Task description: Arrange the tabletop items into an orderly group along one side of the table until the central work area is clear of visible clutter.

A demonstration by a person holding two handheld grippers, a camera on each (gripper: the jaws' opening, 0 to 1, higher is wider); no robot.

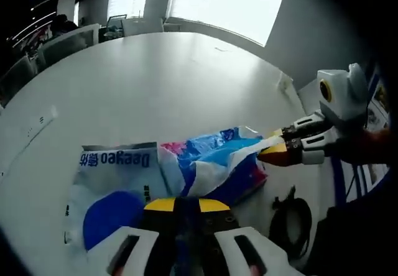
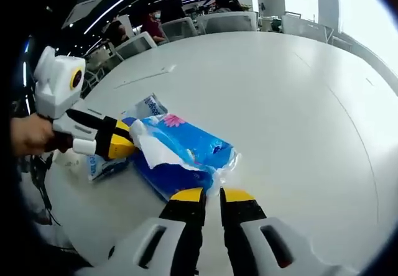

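Observation:
A blue flowered soft pack point(image 1: 214, 164) point(image 2: 180, 155) lies on the white table point(image 1: 155, 83) point(image 2: 286, 102), partly over a flat white and blue "Deeyeo" wrapper point(image 1: 112, 164) point(image 2: 148, 107). My left gripper point(image 1: 186, 206) sits over the pack's near edge with its jaws closed on the film. From the left of the right gripper view it point(image 2: 127, 144) pinches the pack's white end. My right gripper point(image 2: 212, 196) has its yellow-tipped jaws together at the crinkled clear edge of the pack. In the left gripper view it point(image 1: 268, 153) grips the pack's far white corner.
A black coiled cable point(image 1: 292, 217) point(image 2: 38, 176) lies by the table's edge near the pack. Chairs point(image 1: 68, 43) point(image 2: 227, 21) stand along the far side, with people seated beyond. A hand point(image 2: 25, 133) holds the left gripper.

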